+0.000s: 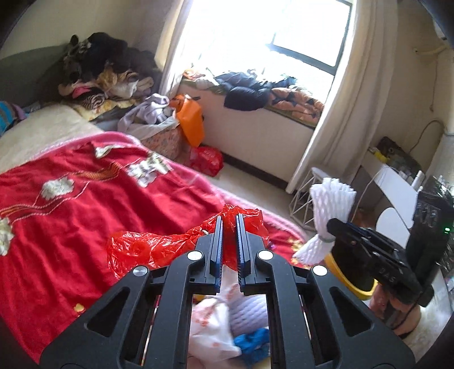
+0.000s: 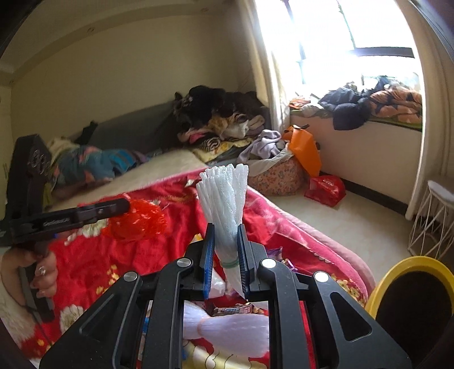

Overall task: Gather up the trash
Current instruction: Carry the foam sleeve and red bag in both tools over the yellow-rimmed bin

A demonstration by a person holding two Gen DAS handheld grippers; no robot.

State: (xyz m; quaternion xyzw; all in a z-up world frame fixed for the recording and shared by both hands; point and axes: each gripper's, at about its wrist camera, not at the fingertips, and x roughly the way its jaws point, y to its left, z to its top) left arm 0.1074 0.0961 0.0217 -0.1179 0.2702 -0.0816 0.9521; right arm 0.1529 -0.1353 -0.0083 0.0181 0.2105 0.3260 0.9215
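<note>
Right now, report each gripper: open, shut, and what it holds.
Left gripper: shut on the red plastic bag.
Right gripper: shut on the white foam net bundle, gripped near its green band.

Both wrist views sit close above the red blanket (image 1: 85, 198), angled down, facing the window (image 1: 283, 25) at 12 o'clock. We see the right gripper (image 1: 334, 227) at 3 o'clock in the left view, the left gripper (image 2: 124, 203) at 9 in the right
</note>
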